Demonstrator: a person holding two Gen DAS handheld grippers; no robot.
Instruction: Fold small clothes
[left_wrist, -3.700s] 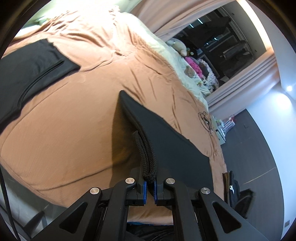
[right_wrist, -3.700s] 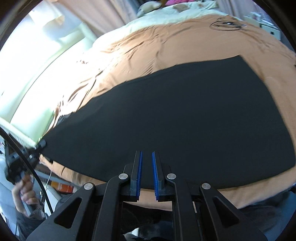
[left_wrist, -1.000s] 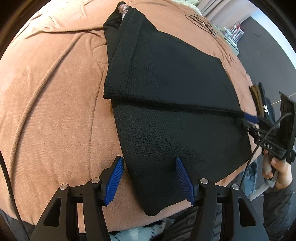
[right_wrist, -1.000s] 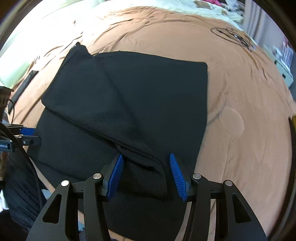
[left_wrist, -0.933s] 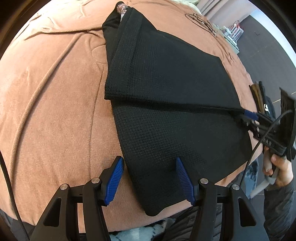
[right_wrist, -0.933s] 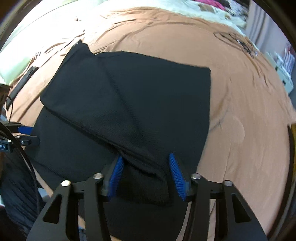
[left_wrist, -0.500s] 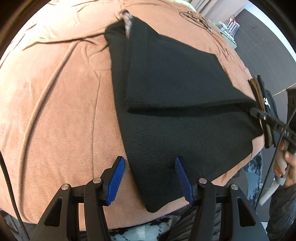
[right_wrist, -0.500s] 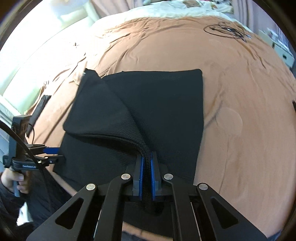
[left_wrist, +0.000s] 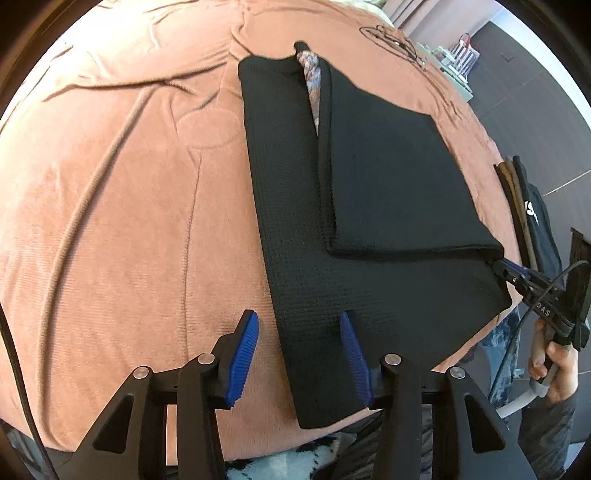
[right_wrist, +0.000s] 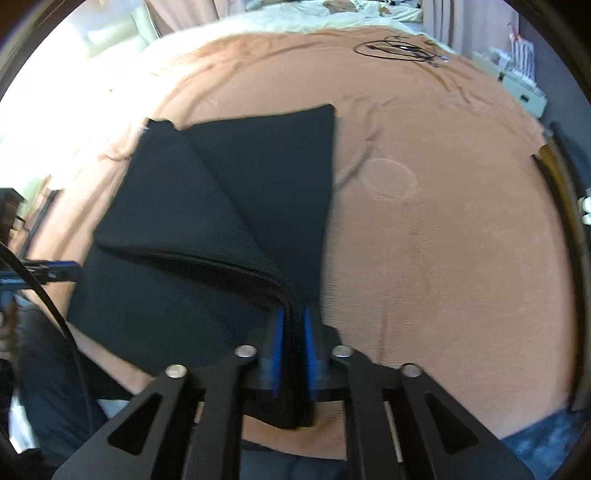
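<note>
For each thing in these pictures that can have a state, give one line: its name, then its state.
black garment: lying on the bed, partly folded, one flap laid over the rest.
left gripper: open, jaws just closing, straddling the garment's near edge without pressing it.
right gripper: shut on a bunched corner of the garment.
brown bedspread: spread out, lightly creased.

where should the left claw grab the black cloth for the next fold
Probably the near corner of the black cloth, where the single lower layer hangs past the edge of the brown bedspread. It lies flat, so come in low from the near side. The left claw straddles that edge, open, jaws just narrowing. The right claw pinches the folded flap.
</note>
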